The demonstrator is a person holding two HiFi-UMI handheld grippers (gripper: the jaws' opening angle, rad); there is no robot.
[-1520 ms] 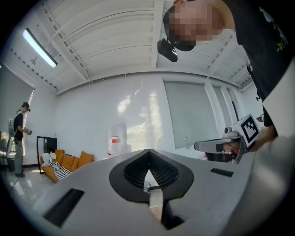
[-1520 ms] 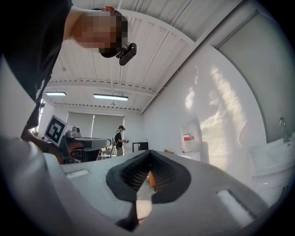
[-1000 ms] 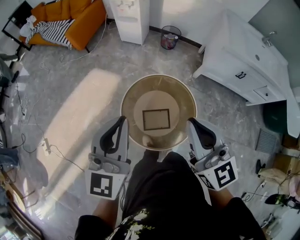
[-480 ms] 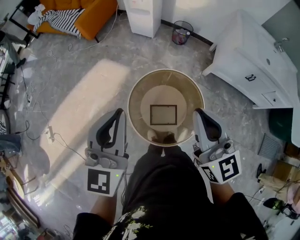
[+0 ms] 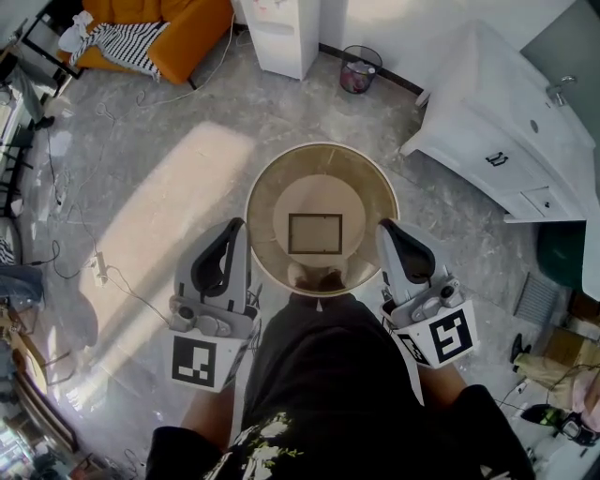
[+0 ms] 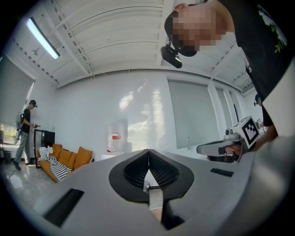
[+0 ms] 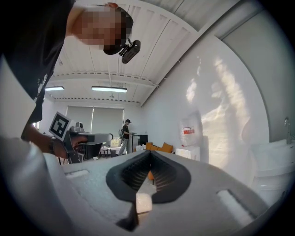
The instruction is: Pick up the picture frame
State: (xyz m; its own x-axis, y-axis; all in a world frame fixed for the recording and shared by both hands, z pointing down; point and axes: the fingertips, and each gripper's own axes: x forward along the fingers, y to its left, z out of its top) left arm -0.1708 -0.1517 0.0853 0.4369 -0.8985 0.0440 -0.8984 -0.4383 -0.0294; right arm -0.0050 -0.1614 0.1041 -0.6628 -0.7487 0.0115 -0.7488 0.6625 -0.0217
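Both grippers have edged forward beside the round table [image 5: 272, 178].
Head view: left gripper [image 5: 236, 226] and right gripper [image 5: 384, 226] flank it; picture frame [image 5: 315, 233] lies flat at its middle, untouched. Left gripper view: fingers [image 6: 138, 167] closed, empty. Right gripper view: likewise.

I see clutter around the round table [image 5: 367, 187]
Beyond it, an orange sofa [image 5: 178, 28] leftward and a waste bin [image 5: 356, 67]; white cabinet [image 5: 487, 122] at its right.

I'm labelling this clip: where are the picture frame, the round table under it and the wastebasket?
picture frame [image 5: 315, 234]: head view, middle of its pane.
round table [image 5: 267, 183]: head view, bare top, up and left of the frame.
wastebasket [image 5: 357, 69]: head view, its open top.
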